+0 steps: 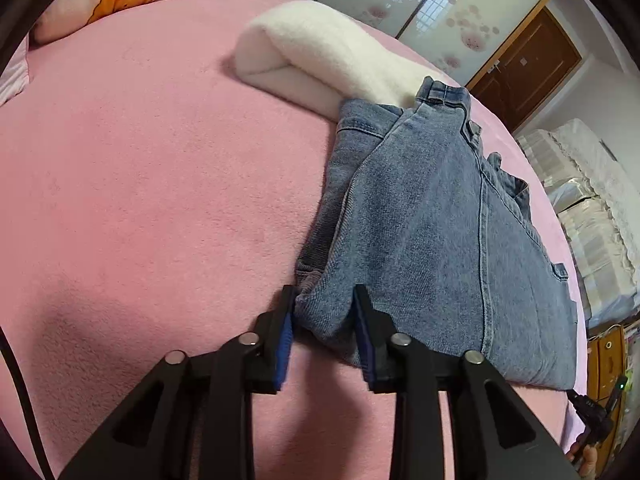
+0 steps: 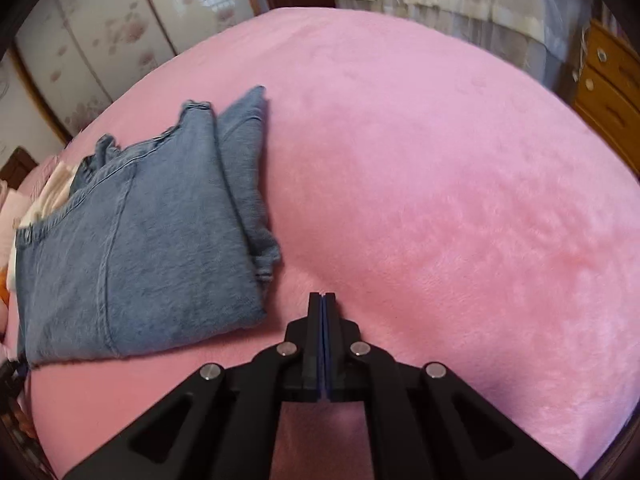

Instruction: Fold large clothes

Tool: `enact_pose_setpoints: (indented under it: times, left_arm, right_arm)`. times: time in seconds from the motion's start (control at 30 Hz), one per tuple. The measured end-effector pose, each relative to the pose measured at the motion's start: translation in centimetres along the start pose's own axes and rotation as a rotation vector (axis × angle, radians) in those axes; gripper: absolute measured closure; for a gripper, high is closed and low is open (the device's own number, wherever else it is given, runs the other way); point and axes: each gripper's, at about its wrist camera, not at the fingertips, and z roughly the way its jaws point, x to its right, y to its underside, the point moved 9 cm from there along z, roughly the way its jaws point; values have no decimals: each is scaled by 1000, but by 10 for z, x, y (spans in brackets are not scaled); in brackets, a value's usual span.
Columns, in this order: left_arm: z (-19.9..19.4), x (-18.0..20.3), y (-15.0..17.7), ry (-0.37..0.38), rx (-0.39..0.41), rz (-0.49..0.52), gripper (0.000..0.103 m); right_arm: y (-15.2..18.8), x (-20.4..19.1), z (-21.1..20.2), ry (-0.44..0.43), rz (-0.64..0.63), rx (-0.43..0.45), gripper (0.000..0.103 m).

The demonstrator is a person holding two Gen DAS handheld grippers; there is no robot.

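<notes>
Pink bed cover [image 1: 140, 200] bearing folded jeans [image 1: 432, 232], long axis running away from the left gripper [image 1: 324, 300], waistband far. White blanket [image 1: 320, 52] touches the waistband end. Left gripper spread around the near corner; right gripper [image 2: 324, 300] closed, empty, beside the jeans.

The left gripper [image 1: 325, 300] points forward and slightly down, its jaws parted – the two black fingers [image 1: 370, 328] with blue pads stand well apart, one on either side of a fold of cloth. The right gripper [image 2: 323, 300] also reaches forward at a low angle, its jaws pressed flat together with nothing between them – only a thin blue line of padding shows.
</notes>
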Motion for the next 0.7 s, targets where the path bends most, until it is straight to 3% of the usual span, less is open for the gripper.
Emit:
enact_pose_setpoints:
  times: [0.17,0.23,0.37,0.47,0.5,0.57,0.6,0.7]
  left_arm:
    - [-14,2,1,-67,-12,16,54]
    - [-25,4,4,-96,-18,31,37]
    - [-46,13,4,-151,-7,46,31]
    - [-63,27,6,-147,-15,50,31]
    - [-69,33,6,-141,-15,59,31]
    - [-78,48,8,-131,-19,77,31]
    - [-84,58,9,-115,-18,86,31]
    - [-91,81,15,-77,-27,94,31]
  right_arm:
    - [-5,-11,-10,3,-17,14,102]
    - [-8,-22,-17,15,-30,35,102]
    - [-12,-32,-26,85,-39,58,102]
    - [-16,-37,-38,113,-8,88,101]
    - [-19,-42,-44,102,-6,105,98]
    - [-20,-56,-54,66,-12,125,71]
    - [-21,-66,-60,55,-22,141,65]
    - [-18,-104,-81,-28,-76,186,62]
